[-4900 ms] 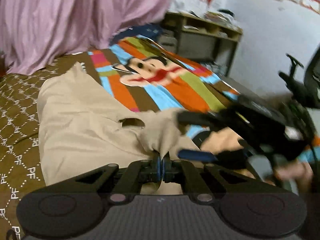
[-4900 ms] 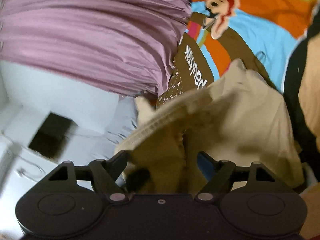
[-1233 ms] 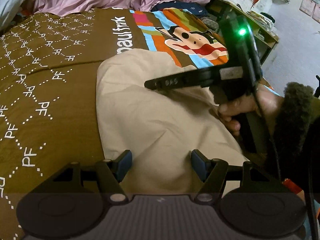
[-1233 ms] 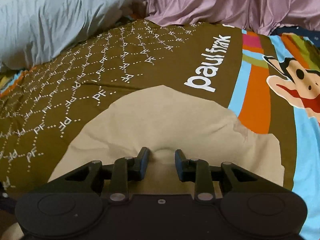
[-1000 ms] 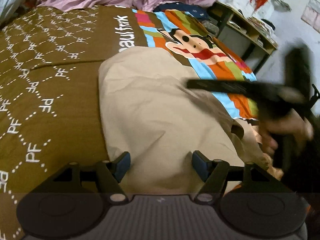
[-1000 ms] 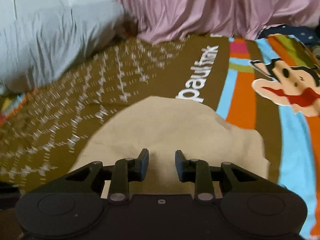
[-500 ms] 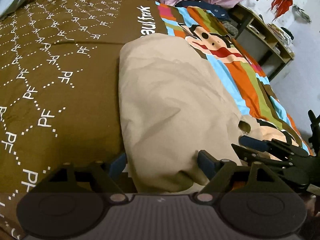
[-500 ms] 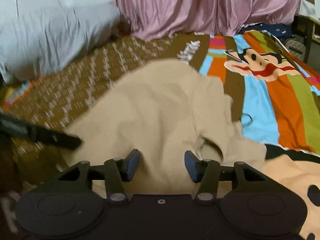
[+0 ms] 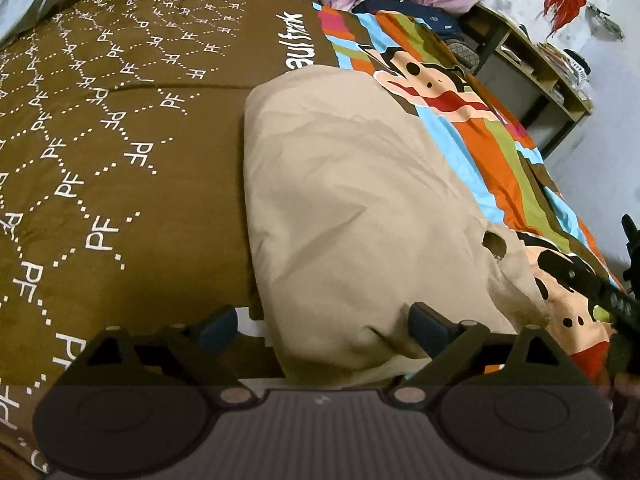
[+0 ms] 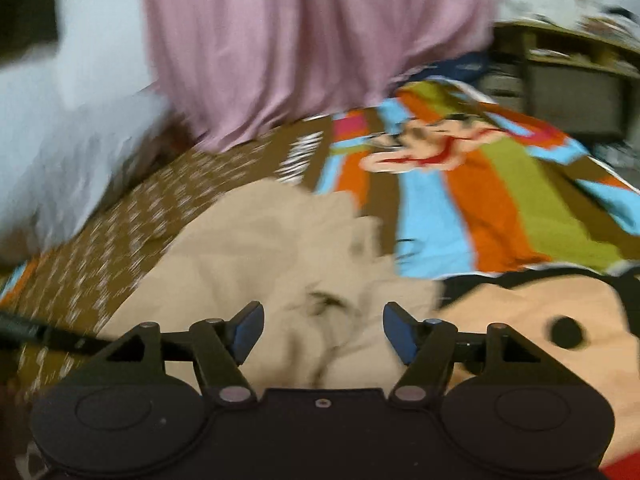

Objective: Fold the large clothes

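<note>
A folded beige garment (image 9: 352, 200) lies on the bed, long side running away from me. My left gripper (image 9: 324, 326) is open and empty just above the garment's near end. In the blurred right wrist view the garment (image 10: 260, 248) lies ahead, with its rumpled near end between the fingers. My right gripper (image 10: 323, 334) is open and empty. The right gripper also shows at the far right of the left wrist view (image 9: 588, 284), beside the garment's right edge.
The bed has a brown patterned cover (image 9: 100, 140) on the left and a striped cartoon monkey print (image 9: 460, 120) on the right. A pink curtain (image 10: 312, 40) and grey pillow (image 10: 68, 140) lie at the head. A shelf unit (image 9: 532, 60) stands right of the bed.
Both grippers have let go of the garment and drawn back toward its near end. The right gripper has swung right and low and opened wider. The garment now lies folded.
</note>
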Motion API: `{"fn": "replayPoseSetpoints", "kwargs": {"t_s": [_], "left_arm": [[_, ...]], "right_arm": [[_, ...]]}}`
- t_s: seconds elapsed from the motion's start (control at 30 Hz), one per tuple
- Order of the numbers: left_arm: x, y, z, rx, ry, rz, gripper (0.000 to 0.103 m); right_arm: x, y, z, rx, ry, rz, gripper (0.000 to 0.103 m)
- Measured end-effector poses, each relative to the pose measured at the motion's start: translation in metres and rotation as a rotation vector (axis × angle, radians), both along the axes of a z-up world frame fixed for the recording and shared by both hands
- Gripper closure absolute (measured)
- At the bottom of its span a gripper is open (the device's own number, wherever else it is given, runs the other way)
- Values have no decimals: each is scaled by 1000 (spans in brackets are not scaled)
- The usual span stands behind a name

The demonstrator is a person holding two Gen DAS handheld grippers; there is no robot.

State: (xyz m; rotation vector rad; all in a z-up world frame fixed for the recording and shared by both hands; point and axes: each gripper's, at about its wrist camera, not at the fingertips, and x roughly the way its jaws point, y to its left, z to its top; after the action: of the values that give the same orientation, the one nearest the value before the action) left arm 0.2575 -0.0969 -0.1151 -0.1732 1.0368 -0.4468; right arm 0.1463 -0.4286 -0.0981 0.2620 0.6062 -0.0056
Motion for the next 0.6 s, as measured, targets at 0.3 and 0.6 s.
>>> {"fn": "replayPoseSetpoints", "kwargs": {"t_s": [0.3, 0.6], "left_arm": [[1, 3, -4, -11, 12, 3, 7], [1, -2, -9, -13, 19, -8, 6]], "right_arm": [[56, -48, -30, 137, 199, -88, 89], [81, -24, -25, -137, 87, 16, 101]]}}
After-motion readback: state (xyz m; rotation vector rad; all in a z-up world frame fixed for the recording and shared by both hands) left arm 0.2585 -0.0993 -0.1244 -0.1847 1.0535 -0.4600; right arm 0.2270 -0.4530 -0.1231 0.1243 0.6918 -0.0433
